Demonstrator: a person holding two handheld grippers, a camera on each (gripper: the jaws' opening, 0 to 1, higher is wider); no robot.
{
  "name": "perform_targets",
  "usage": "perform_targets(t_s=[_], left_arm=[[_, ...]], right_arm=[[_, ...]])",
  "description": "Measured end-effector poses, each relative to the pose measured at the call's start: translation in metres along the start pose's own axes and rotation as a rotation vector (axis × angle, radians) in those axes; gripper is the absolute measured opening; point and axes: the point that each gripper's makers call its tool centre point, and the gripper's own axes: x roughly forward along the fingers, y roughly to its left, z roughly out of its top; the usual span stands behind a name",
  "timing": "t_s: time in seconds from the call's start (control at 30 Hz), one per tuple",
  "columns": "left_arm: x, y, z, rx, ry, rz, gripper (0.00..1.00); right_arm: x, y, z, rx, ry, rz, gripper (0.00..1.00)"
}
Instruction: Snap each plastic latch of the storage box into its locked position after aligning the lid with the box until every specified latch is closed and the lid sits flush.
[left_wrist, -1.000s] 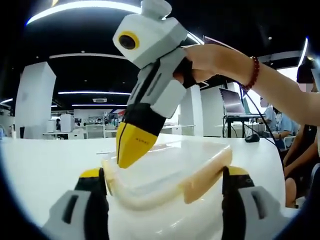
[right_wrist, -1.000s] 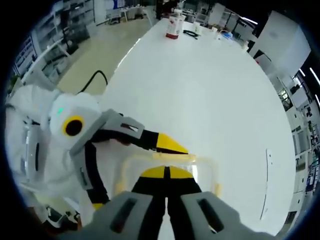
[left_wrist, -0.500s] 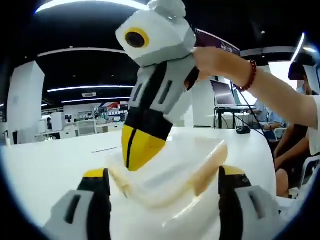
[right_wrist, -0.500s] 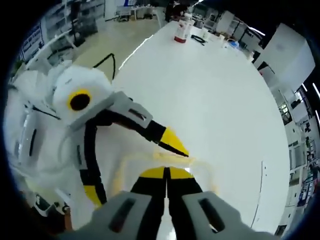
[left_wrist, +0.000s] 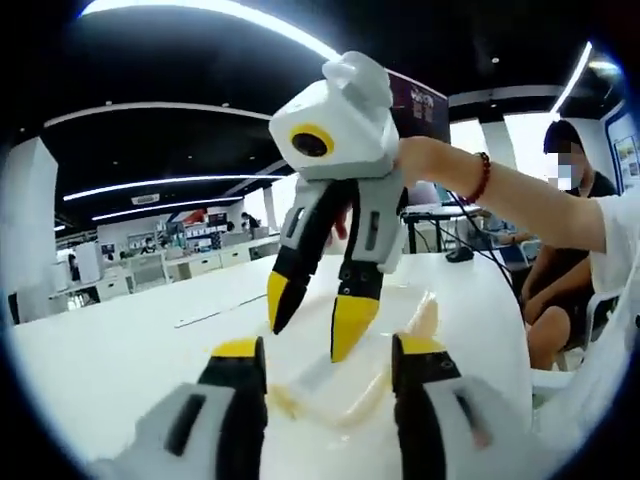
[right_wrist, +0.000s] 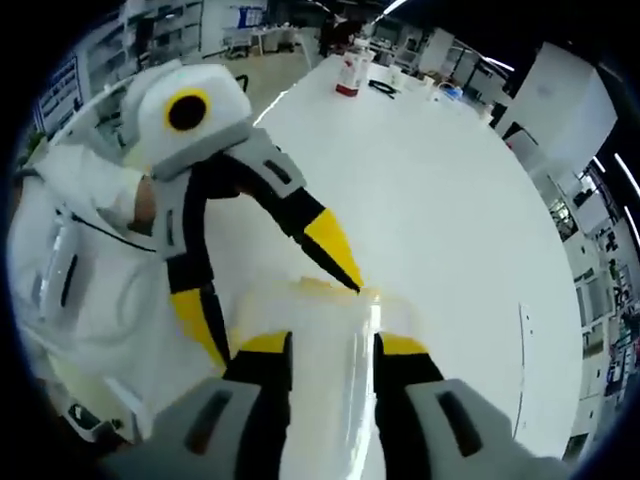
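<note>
I see a wide white table (right_wrist: 450, 220) with a red-labelled bottle (right_wrist: 348, 75) far off at its end, and in the left gripper view a seated person (left_wrist: 570, 200) beyond the edge. The storage box (left_wrist: 345, 395) lies on the table right under both tools; my left gripper (left_wrist: 325, 365) has its jaws apart, standing either side of the box's near end, and my right gripper (right_wrist: 325, 345) stands open too, straddling the translucent lid (right_wrist: 335, 330). The jaws and blur hide the yellowish latches, so I cannot tell whether they are closed
</note>
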Motion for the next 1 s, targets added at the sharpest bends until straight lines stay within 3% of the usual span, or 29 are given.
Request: perform_targets(t_s=[0.13, 0.23, 0.33, 0.37, 0.4, 0.6, 0.7, 0.87, 1.0], left_arm=[[0.004, -0.004, 0.012, 0.063, 0.017, -0.027, 0.29], [0.011, -0.01, 0.021, 0.154, 0.051, -0.078, 0.16], [0.021, -0.018, 0.025, 0.173, 0.102, -0.136, 0.0], [0.023, -0.017, 0.028, 0.177, 0.102, -0.134, 0.0], [0.028, -0.023, 0.028, 0.186, 0.13, -0.179, 0.0], [0.048, -0.034, 0.016, 0.267, 0.284, -0.251, 0.0], [0.059, -0.038, 0.017, 0.256, 0.32, -0.292, 0.0], [0.072, -0.038, 0.014, 0.234, 0.43, -0.342, 0.0], [0.081, -0.038, 0.016, 0.228, 0.493, -0.371, 0.0]], right_arm=[[-0.012, -0.004, -0.013, 0.02, -0.014, -0.028, 0.34], [-0.022, -0.008, -0.022, 0.046, -0.057, -0.061, 0.39], [-0.031, -0.007, -0.035, 0.063, -0.078, -0.079, 0.4], [-0.032, -0.006, -0.038, 0.069, -0.083, -0.082, 0.4], [-0.036, -0.006, -0.045, 0.086, -0.101, -0.096, 0.4], [-0.043, -0.001, -0.066, 0.167, -0.161, -0.112, 0.44], [-0.045, -0.001, -0.075, 0.18, -0.182, -0.122, 0.44], [-0.048, 0.003, -0.078, 0.205, -0.233, -0.137, 0.45], [-0.051, 0.005, -0.08, 0.22, -0.254, -0.169, 0.52]])
